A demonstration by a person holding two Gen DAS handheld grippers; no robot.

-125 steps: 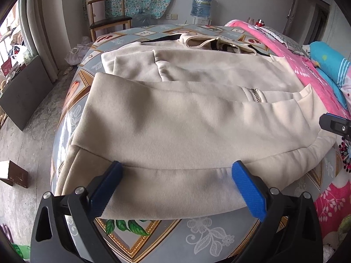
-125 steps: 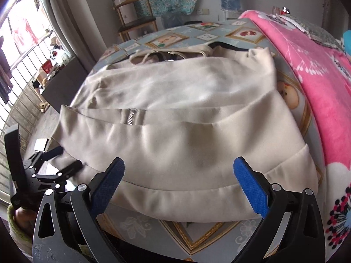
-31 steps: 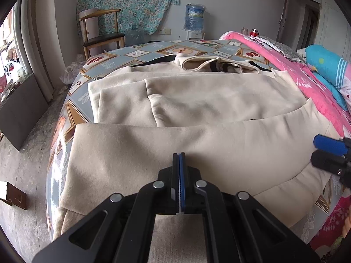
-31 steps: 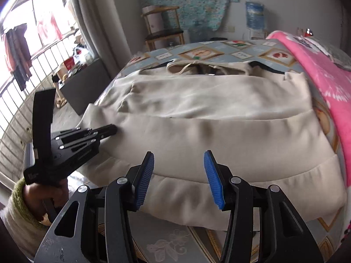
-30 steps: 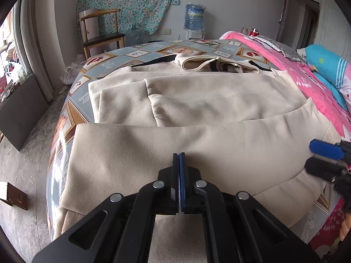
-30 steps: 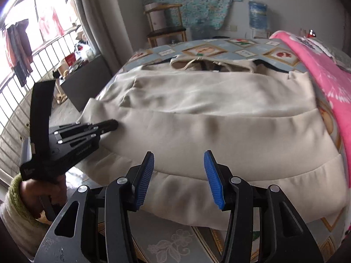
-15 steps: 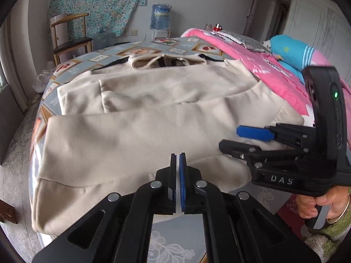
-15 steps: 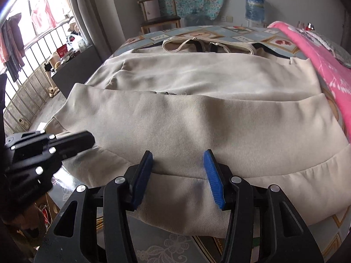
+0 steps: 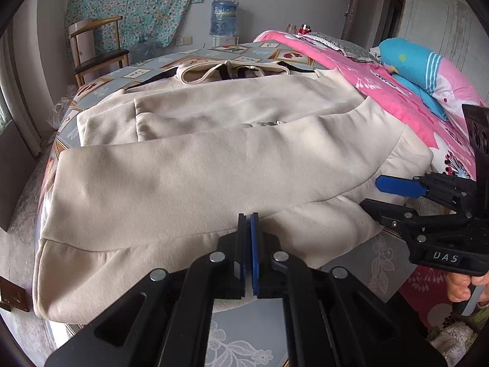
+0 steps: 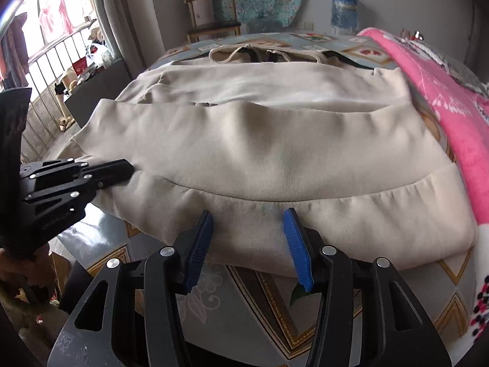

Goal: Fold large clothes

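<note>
The beige jacket [image 9: 195, 165] lies spread across the bed [image 9: 394, 98], its hem at the near edge. The left claw [image 9: 248, 229] is clenched at the hem; whether cloth is pinched I cannot tell. The right claw [image 10: 249, 235] is released, its 2 fingers level and apart over the hem.

Both wrist cameras look low and close across the cream fleece jacket [image 9: 214, 165] [image 10: 275, 153] toward the far wall.
</note>
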